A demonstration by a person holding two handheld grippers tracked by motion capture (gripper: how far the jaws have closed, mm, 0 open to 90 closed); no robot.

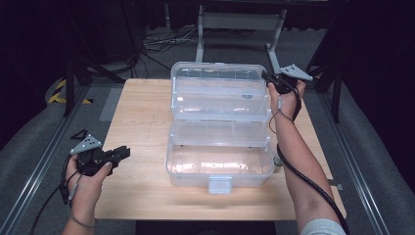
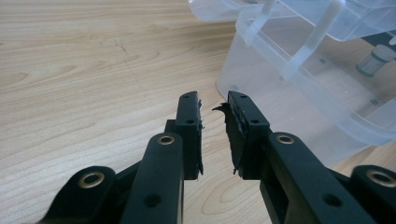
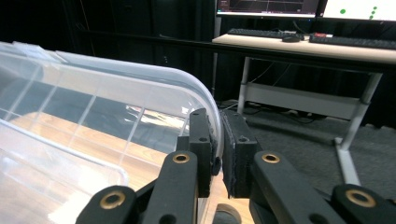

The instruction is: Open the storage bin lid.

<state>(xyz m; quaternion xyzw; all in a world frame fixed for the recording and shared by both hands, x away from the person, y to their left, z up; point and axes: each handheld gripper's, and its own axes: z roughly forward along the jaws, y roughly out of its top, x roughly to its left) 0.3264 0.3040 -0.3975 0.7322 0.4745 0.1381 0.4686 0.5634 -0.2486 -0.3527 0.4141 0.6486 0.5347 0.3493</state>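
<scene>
In the high view, the right gripper (image 1: 272,83) is pinching the lid (image 1: 220,73) of the clear box (image 1: 220,169) at its far right corner; the left gripper (image 1: 120,154) is hovering off the box's left side, pointing toward it, well apart from the lid. The box's long axis is running across the table (image 1: 142,122).

In the left gripper view, the jaws are standing narrowly apart with nothing between, box (image 2: 299,93) ahead and right.

In the right gripper view, the jaws are clamping the lid's (image 3: 140,102) curved rim, lid stretching left.
</scene>
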